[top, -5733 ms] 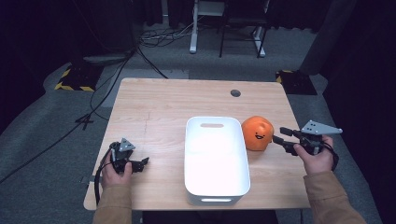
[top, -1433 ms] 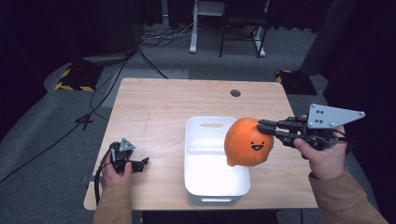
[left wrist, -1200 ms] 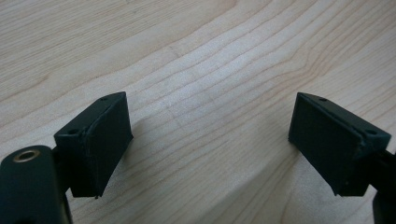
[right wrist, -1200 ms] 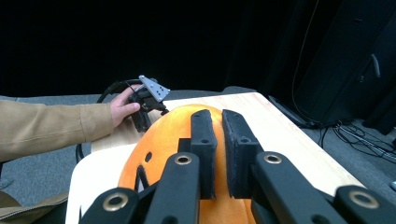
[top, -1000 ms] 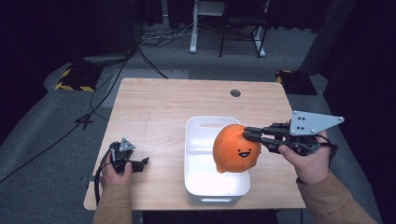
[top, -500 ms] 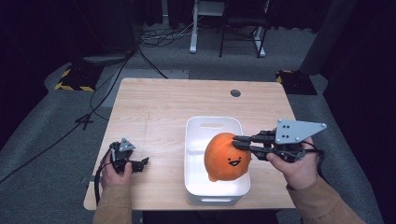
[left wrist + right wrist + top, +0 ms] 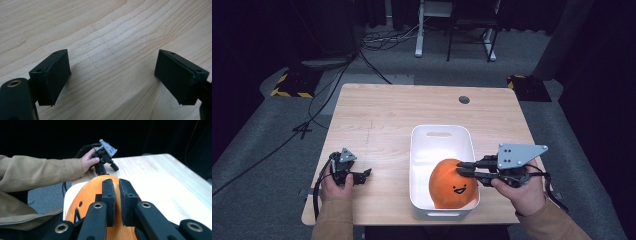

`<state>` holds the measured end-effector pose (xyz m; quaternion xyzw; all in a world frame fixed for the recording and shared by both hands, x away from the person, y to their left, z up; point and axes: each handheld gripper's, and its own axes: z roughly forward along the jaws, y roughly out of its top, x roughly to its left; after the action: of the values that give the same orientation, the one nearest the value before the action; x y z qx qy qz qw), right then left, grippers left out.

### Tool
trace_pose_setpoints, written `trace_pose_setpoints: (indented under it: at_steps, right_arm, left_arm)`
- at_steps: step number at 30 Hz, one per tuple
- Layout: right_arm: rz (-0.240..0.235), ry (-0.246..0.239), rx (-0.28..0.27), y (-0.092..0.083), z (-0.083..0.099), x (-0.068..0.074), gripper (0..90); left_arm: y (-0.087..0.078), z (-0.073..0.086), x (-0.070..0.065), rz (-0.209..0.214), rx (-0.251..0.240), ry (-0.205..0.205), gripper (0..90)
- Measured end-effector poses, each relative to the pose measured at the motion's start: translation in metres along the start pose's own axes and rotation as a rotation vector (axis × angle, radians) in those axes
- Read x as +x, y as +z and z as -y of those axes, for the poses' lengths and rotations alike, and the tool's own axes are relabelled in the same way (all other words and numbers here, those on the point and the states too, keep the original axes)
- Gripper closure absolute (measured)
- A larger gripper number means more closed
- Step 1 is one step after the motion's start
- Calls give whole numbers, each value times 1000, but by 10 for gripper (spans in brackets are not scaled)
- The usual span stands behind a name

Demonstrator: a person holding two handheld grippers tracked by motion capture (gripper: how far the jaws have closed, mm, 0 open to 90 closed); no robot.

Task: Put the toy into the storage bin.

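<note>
We have the orange plush toy already inside the white bin, at its near end, so the carrying is mostly done. Our right gripper is clenched on the toy's top. What is left: let go and pull away. Our left gripper rests released on the table, far left.

Orange plush toy cut off below (jaws overlap it).
</note>
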<state>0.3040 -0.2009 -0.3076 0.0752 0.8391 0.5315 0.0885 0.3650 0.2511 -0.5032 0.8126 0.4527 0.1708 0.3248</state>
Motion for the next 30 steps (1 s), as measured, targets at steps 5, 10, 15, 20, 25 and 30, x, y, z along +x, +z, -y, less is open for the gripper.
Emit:
trace_pose_setpoints:
  at_steps: [5,10,15,20,25,30]
  right_arm:
    - [-10,5,21,5,8,3,833]
    - [-16,11,53,9,16,7,830]
    - [-18,8,95,14,22,10,826]
    - [-29,11,135,22,26,12,822]
    - [-33,41,179,27,35,8,821]
    - [-36,48,233,33,40,8,814]
  left_arm:
    - [0,0,0,2,0,0,136]
    - [0,0,0,1,0,-1,136]
    - [0,0,0,0,0,1,136]
    - [0,0,0,2,0,-1,136]
    - [0,0,0,3,-1,-2,136]
    - [0,0,0,0,1,1,136]
